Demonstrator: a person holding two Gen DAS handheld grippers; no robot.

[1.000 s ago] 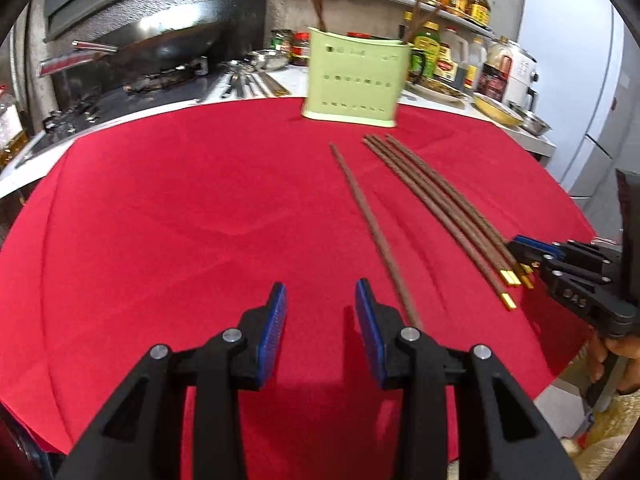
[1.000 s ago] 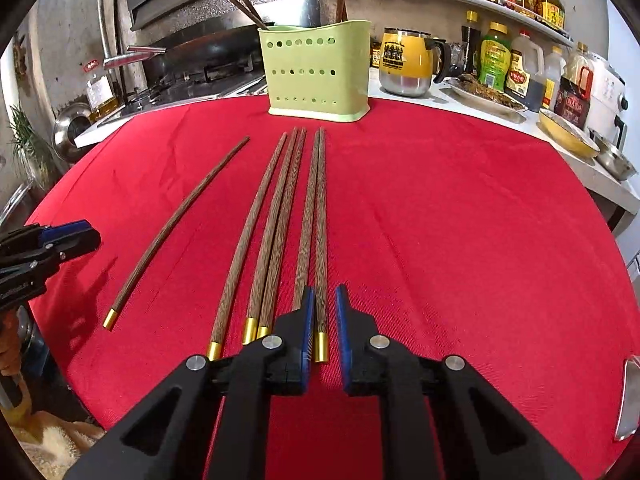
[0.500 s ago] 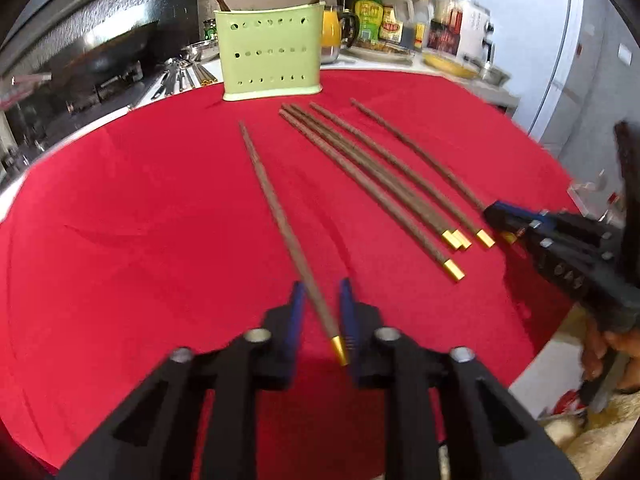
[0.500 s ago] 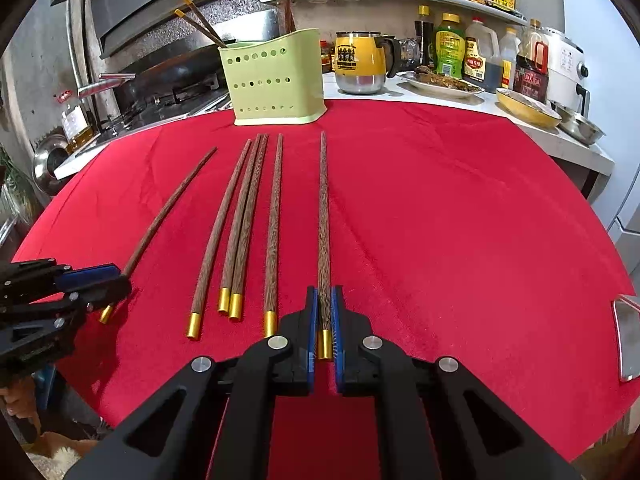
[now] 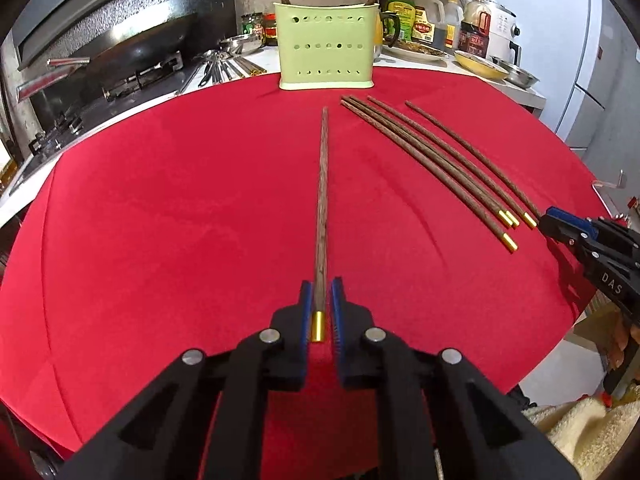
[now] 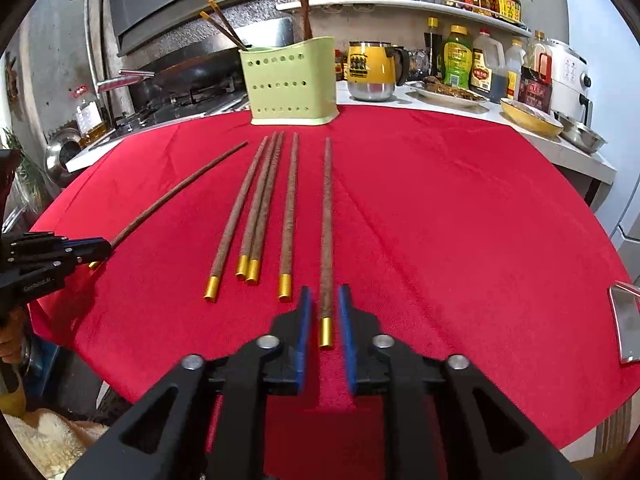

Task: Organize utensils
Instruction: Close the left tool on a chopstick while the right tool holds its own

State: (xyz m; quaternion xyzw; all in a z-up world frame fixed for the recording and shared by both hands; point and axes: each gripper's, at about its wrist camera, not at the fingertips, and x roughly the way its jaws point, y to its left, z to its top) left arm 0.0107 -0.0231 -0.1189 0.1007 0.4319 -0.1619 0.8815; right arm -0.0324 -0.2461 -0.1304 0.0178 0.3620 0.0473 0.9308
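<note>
The left gripper has its blue-padded jaws drawn narrow around the gold-capped end of a long dark wooden chopstick, which runs straight away across the round table under a red cloth towards a pale green perforated plastic utensil holder at the far edge. The left-hand pad lies against the stick; a thin slit shows at the other, so I cannot tell how firm the hold is.

The right gripper has its jaws opening, and a second gold-capped wooden chopstick lies between them on the cloth with clear red gaps on both sides, touching neither pad.

Just left of that stick, in the right wrist view, four more gold-capped chopsticks lie roughly parallel on the cloth, the middle two touching each other. The green holder already carries several chopsticks standing tilted out of its top.

Behind the table stand a yellow and steel kettle, a row of sauce bottles and a dark wok on the stove
</note>
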